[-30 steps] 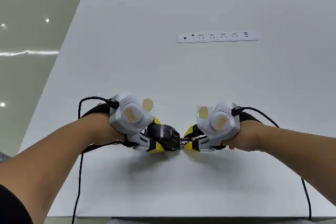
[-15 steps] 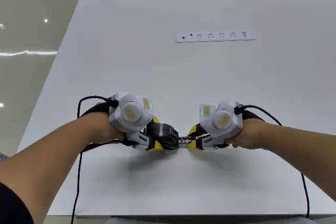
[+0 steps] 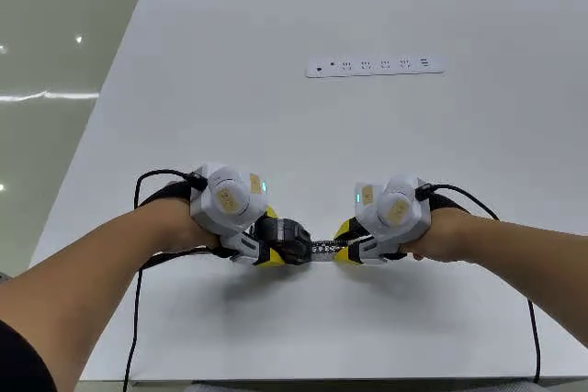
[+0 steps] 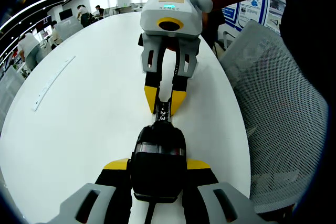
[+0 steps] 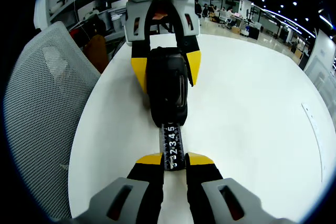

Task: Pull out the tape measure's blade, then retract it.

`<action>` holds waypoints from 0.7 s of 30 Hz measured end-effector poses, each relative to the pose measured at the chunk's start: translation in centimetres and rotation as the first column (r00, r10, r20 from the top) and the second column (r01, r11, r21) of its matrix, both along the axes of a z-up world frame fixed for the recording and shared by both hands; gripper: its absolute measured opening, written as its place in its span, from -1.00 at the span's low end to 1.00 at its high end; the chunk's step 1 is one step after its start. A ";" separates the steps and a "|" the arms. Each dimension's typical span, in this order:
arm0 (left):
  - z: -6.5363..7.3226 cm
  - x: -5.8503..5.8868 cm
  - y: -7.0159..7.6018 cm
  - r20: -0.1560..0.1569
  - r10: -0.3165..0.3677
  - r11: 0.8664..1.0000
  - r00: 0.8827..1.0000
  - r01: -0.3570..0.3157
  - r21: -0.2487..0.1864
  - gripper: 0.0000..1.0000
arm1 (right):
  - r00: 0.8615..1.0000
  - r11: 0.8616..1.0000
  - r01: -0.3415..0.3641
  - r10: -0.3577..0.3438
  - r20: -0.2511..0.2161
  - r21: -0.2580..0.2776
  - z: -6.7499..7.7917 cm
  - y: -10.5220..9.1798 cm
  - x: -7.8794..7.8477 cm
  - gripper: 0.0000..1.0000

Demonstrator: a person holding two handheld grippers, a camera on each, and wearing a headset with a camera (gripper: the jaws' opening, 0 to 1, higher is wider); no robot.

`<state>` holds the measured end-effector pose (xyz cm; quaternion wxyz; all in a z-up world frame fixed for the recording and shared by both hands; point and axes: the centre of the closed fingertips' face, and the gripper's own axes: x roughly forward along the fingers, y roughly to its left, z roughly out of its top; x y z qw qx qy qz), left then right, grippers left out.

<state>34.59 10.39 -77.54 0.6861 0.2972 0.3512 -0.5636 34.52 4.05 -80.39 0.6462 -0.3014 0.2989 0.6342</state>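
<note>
A black tape measure [image 3: 285,239] [image 4: 157,161] [image 5: 168,92] rests on the white table near its front edge, and my left gripper [image 3: 267,247] [image 4: 157,166] is shut on its body. A short length of numbered blade [image 3: 323,247] [image 4: 163,115] [image 5: 170,148] runs from the case to my right gripper [image 3: 344,250] [image 5: 171,162], which is shut on the blade's end. In the left gripper view the right gripper [image 4: 164,103] faces me, its yellow tips pinching the blade. In the right gripper view the left gripper [image 5: 166,69] clasps the case from both sides.
A white power strip [image 3: 375,66] lies farther back on the table [image 3: 276,117]. A mesh office chair [image 4: 273,108] [image 5: 42,114] stands beside the table's edge. Black cables [image 3: 138,254] trail from both grippers. The floor [image 3: 46,61] drops off at the left.
My right gripper has moved to the right, away from the case, and a short stretch of blade now shows between the two grippers. The left gripper has stayed in place.
</note>
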 end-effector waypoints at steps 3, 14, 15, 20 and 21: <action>0.0 0.0 0.0 0.000 -0.002 1.000 1.000 0.002 0.002 -0.34 | 1.000 1.000 0.001 -0.001 -0.001 -0.003 0.0 -0.2 0.0 -0.77; 0.0 0.0 0.0 0.002 -0.001 1.000 1.000 0.001 0.001 -0.34 | 1.000 1.000 0.003 -0.003 -0.001 -0.012 -0.1 -1.1 0.2 -0.77; 0.0 0.0 0.0 0.002 -0.001 1.000 1.000 0.001 0.001 -0.34 | 1.000 1.000 0.005 -0.005 -0.002 -0.014 -0.1 -1.2 0.2 -0.77; 0.0 0.0 -0.1 0.001 -0.003 1.000 1.000 0.003 0.001 -0.34 | 1.000 1.000 0.008 -0.008 -0.002 -0.014 -0.2 -1.4 0.1 -0.77; 0.0 0.0 -0.1 0.001 -0.003 1.000 1.000 0.003 0.001 -0.34 | 1.000 1.000 0.009 -0.009 -0.002 -0.013 -0.2 -1.4 0.1 -0.77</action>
